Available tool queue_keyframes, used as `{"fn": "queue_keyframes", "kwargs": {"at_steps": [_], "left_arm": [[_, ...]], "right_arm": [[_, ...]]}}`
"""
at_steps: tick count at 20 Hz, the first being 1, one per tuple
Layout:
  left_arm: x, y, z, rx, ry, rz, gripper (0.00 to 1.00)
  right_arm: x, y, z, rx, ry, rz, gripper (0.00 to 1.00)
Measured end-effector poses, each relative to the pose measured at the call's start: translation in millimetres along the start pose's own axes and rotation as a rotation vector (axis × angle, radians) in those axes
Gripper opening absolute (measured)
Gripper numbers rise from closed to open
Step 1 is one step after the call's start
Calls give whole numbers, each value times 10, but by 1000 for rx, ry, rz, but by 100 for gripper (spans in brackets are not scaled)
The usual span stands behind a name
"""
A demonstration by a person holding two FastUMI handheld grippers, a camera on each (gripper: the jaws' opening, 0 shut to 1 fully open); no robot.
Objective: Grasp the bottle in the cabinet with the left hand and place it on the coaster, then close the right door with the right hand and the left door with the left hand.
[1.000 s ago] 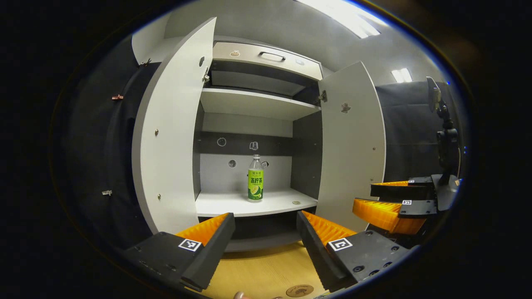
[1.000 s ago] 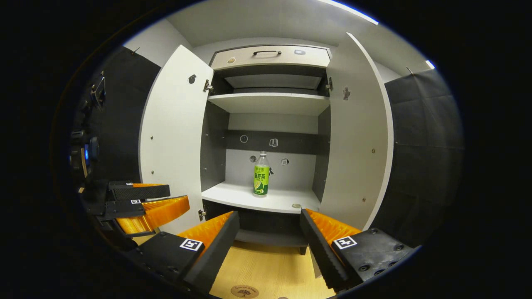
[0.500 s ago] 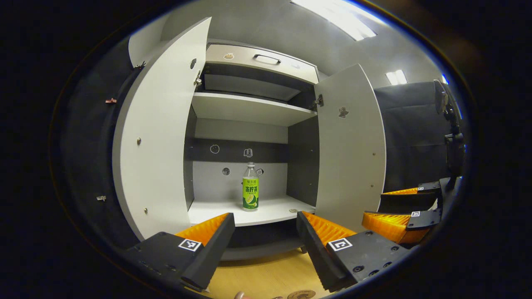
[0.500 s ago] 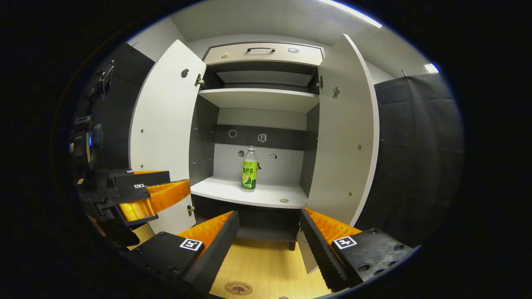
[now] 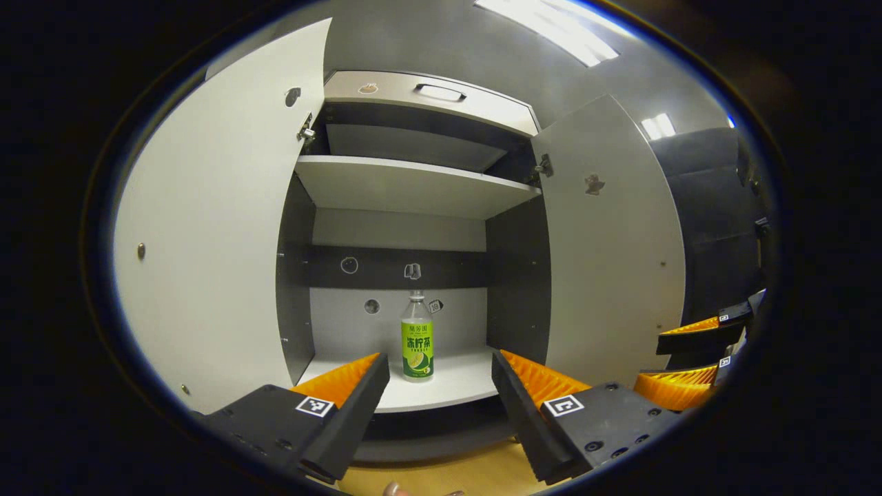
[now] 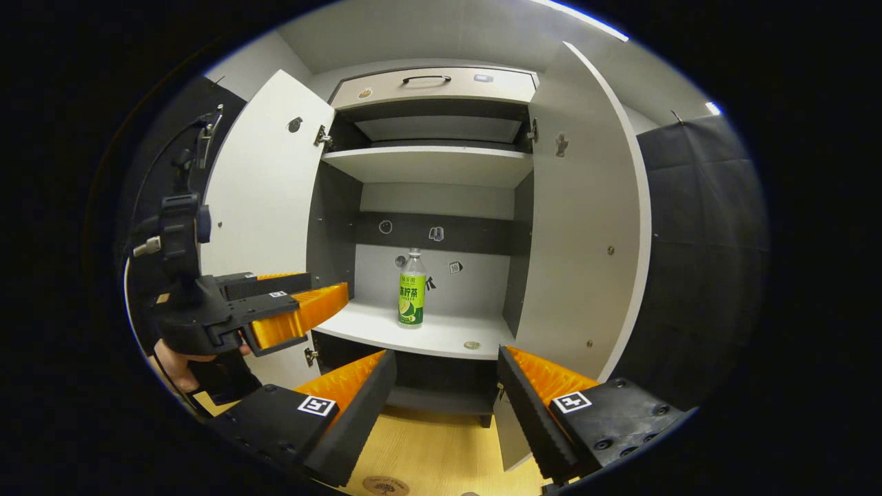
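Nothing done yet: bottle (image 5: pixel 417 339) upright on cabinet shelf (image 5: pixel 455 382), both doors open. Left tongs (image 5: pixel 441 375) released, short of it. Right tongs (image 6: pixel 448 386) released, idle

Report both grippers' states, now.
Left gripper: open, empty, short of the bottle.
Right gripper: open, empty.

Handled drawer (image 6: pixel 434 84) up top, wooden floor (image 6: pixel 441 455) below

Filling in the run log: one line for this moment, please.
phase: reach | left gripper: open, facing bottle | bottle: upright on shelf | right gripper: open | doors: open
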State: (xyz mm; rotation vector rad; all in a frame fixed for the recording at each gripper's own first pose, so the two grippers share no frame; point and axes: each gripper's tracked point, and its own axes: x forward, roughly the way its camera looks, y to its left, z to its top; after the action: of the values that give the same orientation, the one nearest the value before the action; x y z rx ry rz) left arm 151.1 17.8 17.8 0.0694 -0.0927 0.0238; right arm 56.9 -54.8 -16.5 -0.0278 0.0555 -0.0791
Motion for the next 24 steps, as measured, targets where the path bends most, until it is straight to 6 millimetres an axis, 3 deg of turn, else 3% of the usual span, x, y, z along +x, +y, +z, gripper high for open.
{"fn": "queue_keyframes", "kwargs": {"at_steps": [9,16,24], "left_arm": [[945,116,-67,42,-27,40,94],[1566,229,-297,2,5,33,94],[2073,401,-528,2,20,67,96]], "right_arm": [[393,-111,-27,-18,-9,76,98],[596,-120,-108,-7,18,107,98],[735,41,-209,-25,43,163,98]]}}
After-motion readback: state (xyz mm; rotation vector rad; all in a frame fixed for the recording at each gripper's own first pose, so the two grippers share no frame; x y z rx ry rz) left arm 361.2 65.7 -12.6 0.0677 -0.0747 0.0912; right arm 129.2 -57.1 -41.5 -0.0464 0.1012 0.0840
